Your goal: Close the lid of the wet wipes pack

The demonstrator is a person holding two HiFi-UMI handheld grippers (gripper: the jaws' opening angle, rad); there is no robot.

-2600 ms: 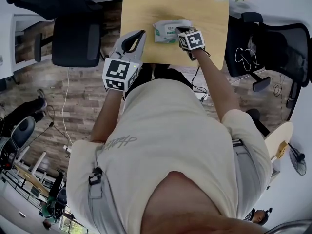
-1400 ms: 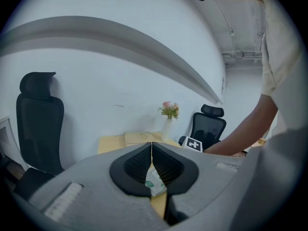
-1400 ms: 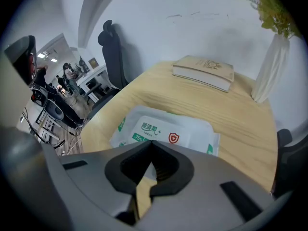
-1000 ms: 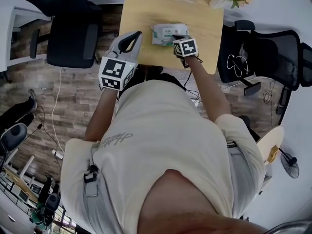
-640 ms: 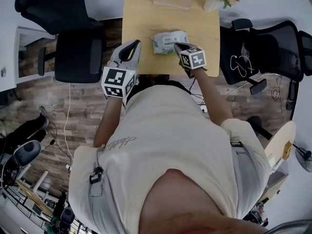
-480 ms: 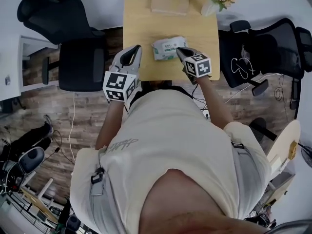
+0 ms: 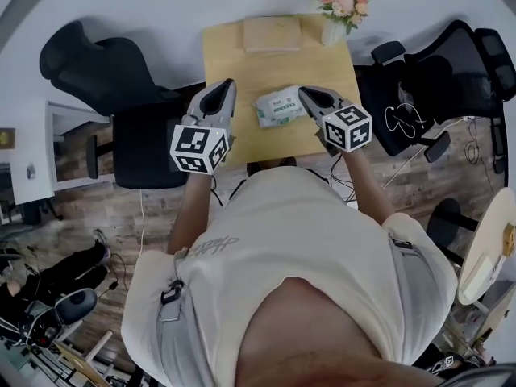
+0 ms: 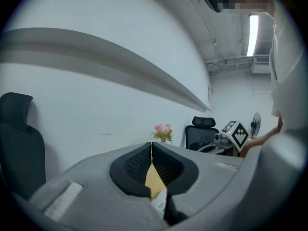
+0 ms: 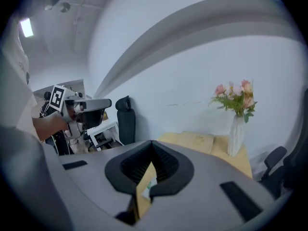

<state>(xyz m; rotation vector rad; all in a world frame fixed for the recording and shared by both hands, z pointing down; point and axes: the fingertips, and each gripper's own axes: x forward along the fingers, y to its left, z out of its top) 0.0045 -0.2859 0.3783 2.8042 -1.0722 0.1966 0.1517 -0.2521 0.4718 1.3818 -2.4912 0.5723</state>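
Wood counter [image 7: 238, 63]: a pale top in the upper middle of the head view. The pack [image 7: 280, 106] lies on it toward its lower edge, well apart from the box [image 7: 272, 33] and flowers [image 7: 339, 5] at the counter's top edge.
Pack axis: the long side runs left to right across the frame, with the right end tipped slightly upward.
Left gripper [image 7: 227, 85]: my jaws are pressed together with nothing between them. The tip sits left of the pack, with a strip of bare wood between the two.
Right gripper [image 7: 305, 93]: my jaws are also closed on nothing. The tip shows just beside the pack's upper right corner.
Nearer side: I judge the right one nearer, so a press on the lid would fall to it most easily.
Way to the pack: both grippers point up the frame, so the pack lies between them, inward of each tip. In each gripper view it sits low in the frame, only a white-and-green sliver in the wedge under my closed tips. From that I judge both grippers are above the counter, not resting on it.
Lid: it is too small in the head view for me to say whether the flap stands open or lies flat. Neither gripper view shows it.
Hidden: my torso cuts off the counter's lower edge, and the gripper views are mostly wall.
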